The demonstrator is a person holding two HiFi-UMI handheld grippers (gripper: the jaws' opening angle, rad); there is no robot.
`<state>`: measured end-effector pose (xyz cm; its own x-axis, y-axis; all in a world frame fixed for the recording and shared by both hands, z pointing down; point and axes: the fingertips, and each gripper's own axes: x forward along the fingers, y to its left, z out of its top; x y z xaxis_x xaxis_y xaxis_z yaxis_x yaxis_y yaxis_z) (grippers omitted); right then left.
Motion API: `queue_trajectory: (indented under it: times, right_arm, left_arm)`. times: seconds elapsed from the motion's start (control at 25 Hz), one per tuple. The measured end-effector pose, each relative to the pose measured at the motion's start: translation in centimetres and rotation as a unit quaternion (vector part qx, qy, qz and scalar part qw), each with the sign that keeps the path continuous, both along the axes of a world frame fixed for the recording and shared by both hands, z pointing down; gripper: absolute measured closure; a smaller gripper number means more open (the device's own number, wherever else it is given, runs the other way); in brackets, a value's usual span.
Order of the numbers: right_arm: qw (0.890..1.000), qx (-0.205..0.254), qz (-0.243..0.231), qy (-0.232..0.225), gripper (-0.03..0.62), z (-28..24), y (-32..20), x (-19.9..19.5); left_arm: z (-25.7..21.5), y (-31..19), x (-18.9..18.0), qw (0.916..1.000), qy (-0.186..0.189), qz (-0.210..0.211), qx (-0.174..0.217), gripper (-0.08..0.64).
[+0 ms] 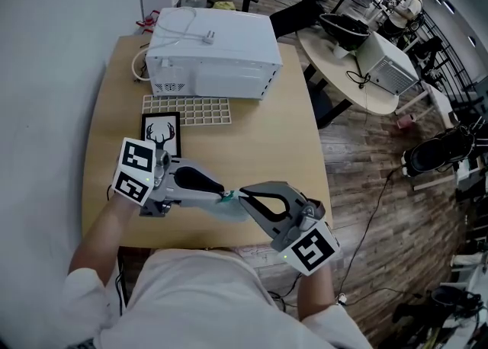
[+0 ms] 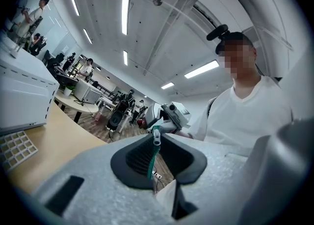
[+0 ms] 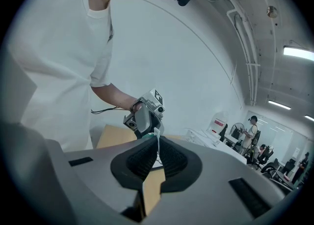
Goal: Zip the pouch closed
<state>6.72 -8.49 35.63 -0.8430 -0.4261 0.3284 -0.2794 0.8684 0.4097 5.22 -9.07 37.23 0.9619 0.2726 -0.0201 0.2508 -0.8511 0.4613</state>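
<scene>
From the head view, we see the left tool (image 1: 221, 190) and the right tool (image 1: 243, 194) meeting tip to tip above the near edge of the desk (image 1: 293, 142). The pale, see-through pouch (image 1: 231, 208) hangs between them, with a spot of green at the join. This view doesn't show how each tool grips.

The left gripper view does. Here the tool's jaws are pressed together on the pouch's green zipper band (image 2: 152, 159), which runs down between the dark pads. The small metal slider (image 2: 156, 137) sits right at the tips, and the other tool is just beyond it.

The right gripper view shows no green at all. We see only a thin whitish edge of the pouch standing up between jaws clamped on it, with the left tool close behind.

Only the head view gives us the rest of the desk: a white box-shaped machine (image 1: 213, 50) at the far side, a pale grid tray (image 1: 187, 109) in front of it, and a black-framed deer picture (image 1: 161, 136) beside the left tool.
</scene>
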Motion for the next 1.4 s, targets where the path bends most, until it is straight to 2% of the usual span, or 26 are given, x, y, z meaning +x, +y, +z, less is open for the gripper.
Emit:
queue_trajectory:
  times: [0.24, 0.76, 1.0, 1.4]
  right_arm:
    - [1.0, -0.01, 0.002, 0.006, 0.578, 0.8, 0.8, 0.4]
    - [0.999, -0.02, 0.019, -0.04, 0.578, -0.2, 0.7, 2.4]
    - [0.996, -0.046, 0.048, -0.067, 0.578, 0.2, 0.6, 3.7]
    - [0.992, -0.055, 0.075, -0.081, 0.578, 0.8, 0.7, 5.5]
  left_arm:
    - [0.4, 0.8, -0.2, 0.9997, -0.018, 0.003, 0.015, 0.514]
    - [0.9, 1.0, -0.7, 0.9994, -0.017, -0.025, 0.014, 0.517]
    - [1.5, 1.4, -1.0, 0.9986, -0.019, -0.046, 0.018, 0.517]
    - [2.3, 1.8, -1.1, 0.9975, -0.023, -0.065, 0.018, 0.518]
